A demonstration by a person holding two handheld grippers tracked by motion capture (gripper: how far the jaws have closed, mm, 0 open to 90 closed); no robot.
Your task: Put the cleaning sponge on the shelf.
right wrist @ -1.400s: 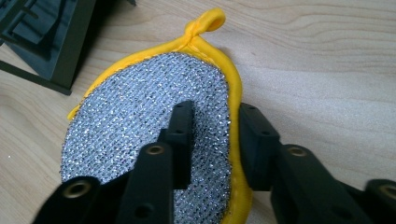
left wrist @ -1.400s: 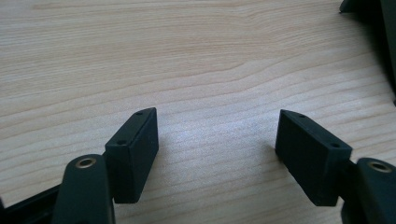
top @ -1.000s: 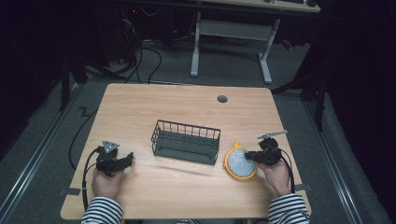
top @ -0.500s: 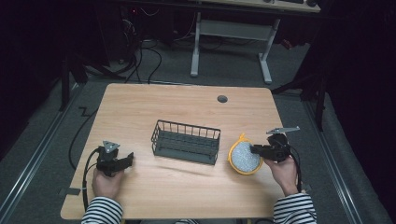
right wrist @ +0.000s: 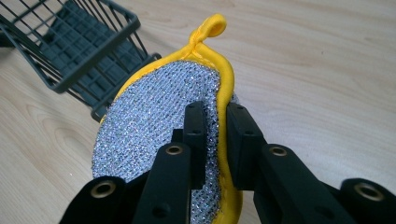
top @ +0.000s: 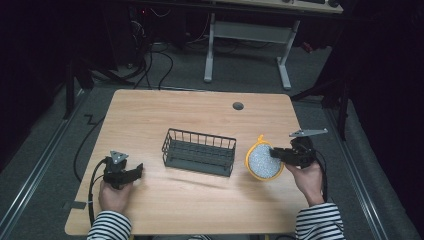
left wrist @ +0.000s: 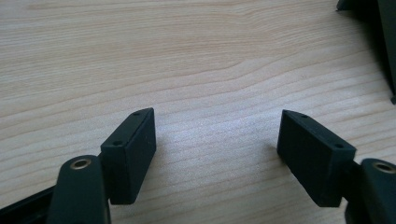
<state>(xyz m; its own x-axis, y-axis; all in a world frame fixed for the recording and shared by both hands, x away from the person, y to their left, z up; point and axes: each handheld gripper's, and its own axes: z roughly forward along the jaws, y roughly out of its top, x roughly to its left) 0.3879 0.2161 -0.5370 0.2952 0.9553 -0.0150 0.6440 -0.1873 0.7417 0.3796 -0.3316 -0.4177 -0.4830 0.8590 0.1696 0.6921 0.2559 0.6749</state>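
A round scouring pad [top: 263,161] with a silver mesh face, yellow rim and yellow loop is lifted and tilted just right of a dark wire basket [top: 199,151] at the table's middle. My right gripper [top: 274,154] is shut on the pad's edge; in the right gripper view the jaws pinch the yellow rim of the pad [right wrist: 163,112], with the basket [right wrist: 70,51] at the upper left. My left gripper [top: 136,171] rests low at the front left, open, and in the left gripper view [left wrist: 217,140] only bare wood lies between its jaws.
The wooden table [top: 150,115] has a round cable hole [top: 238,106] near its back edge. A desk frame [top: 247,47] and cables stand on the floor behind. Bare wood lies in front of the basket and between the hands.
My right gripper has lifted the pad and carried it a little right and back, tilting it up on edge. The left gripper has stayed in place.
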